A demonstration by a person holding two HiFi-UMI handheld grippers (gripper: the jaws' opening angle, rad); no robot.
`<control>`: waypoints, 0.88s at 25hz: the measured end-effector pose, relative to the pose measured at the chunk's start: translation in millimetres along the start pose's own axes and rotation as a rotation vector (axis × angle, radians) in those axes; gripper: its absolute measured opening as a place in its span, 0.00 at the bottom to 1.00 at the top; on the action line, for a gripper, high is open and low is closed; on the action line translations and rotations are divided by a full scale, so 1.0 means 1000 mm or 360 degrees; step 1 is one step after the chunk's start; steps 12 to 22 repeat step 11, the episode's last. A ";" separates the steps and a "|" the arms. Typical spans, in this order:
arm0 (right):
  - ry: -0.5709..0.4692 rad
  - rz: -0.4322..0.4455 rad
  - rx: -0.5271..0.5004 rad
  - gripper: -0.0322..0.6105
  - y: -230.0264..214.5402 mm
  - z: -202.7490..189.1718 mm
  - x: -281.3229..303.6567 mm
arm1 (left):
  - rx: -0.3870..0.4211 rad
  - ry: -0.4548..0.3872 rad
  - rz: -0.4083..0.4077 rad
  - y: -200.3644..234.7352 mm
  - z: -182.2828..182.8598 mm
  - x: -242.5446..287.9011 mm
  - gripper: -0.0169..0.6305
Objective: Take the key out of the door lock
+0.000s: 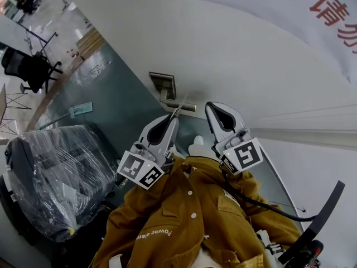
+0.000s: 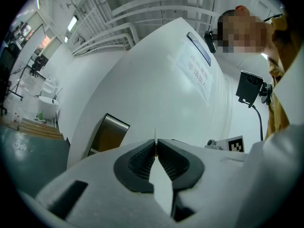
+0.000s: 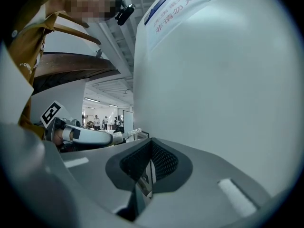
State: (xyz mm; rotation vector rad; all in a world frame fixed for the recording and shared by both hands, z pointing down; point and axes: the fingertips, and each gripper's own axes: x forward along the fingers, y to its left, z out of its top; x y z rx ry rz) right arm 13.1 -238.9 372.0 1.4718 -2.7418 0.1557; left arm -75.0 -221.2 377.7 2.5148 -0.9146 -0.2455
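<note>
Near the gripped key (image 1: 179, 108), jacket (image 1: 184, 216) print reads "Power elem".

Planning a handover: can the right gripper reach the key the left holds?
Likely yes: the key pokes past the left gripper's jaws, with the right gripper beside it and nothing between, but its jaws must open first.

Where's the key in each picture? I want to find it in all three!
Head view: the key pokes out of the left gripper's tip, near the middle.
Left gripper view: a thin sliver standing between the shut jaws, at the centre.
Right gripper view: small, just left of centre, sticking out of the left gripper.
Shared landmark: the sign with red letters.
</note>
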 end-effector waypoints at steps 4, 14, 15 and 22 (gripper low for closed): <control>0.0001 0.0016 0.0001 0.06 0.003 0.000 0.002 | 0.0000 0.0006 0.0001 0.000 -0.001 0.000 0.06; 0.0020 0.0022 0.0018 0.06 0.001 -0.006 0.005 | -0.0040 0.0014 -0.0008 0.002 -0.005 0.002 0.06; 0.0020 0.0022 0.0018 0.06 0.001 -0.006 0.005 | -0.0040 0.0014 -0.0008 0.002 -0.005 0.002 0.06; 0.0020 0.0022 0.0018 0.06 0.001 -0.006 0.005 | -0.0040 0.0014 -0.0008 0.002 -0.005 0.002 0.06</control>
